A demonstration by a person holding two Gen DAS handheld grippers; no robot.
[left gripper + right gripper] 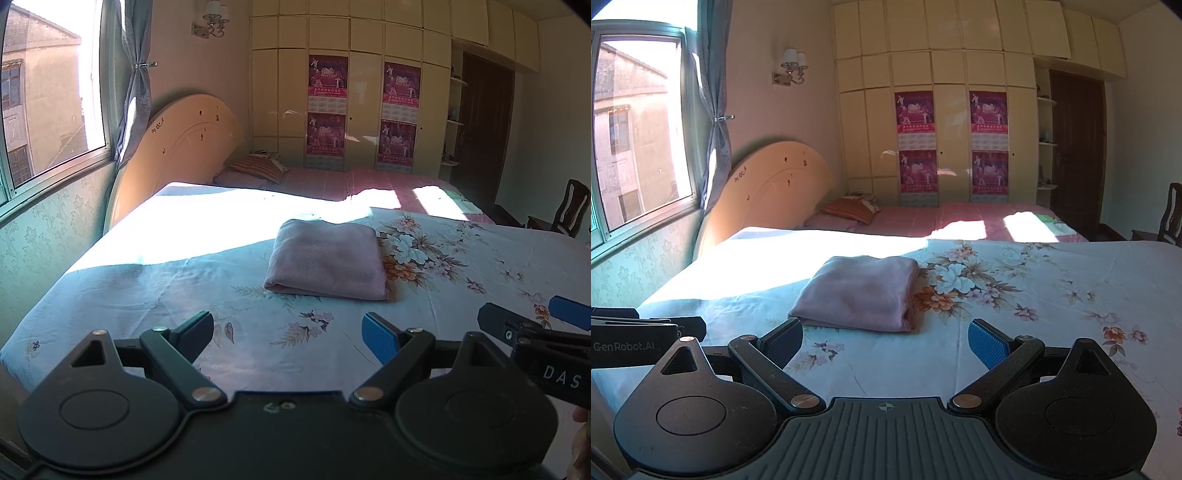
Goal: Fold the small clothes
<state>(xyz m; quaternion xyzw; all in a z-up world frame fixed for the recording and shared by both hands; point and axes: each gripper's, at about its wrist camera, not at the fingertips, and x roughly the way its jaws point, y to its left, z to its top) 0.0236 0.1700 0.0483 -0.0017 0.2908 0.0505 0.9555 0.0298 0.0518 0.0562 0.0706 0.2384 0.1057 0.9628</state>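
Now folded pink garment (327,258) on floral bedsheet (461,266); both grippers' jaws apart, empty.

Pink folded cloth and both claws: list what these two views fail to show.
- Pink folded cloth: what garment it is and its inner layers, hidden by its own folds in both views.
- Right claw: cut off by the left wrist view's right edge.
- Left claw: only a sliver shows at the right wrist view's left edge.
- Poster text: too small.

Pinkish-lilac cloth (327,258) on pale blue floral sheet (461,266); farther bedspread (369,182) probably pink-striped.
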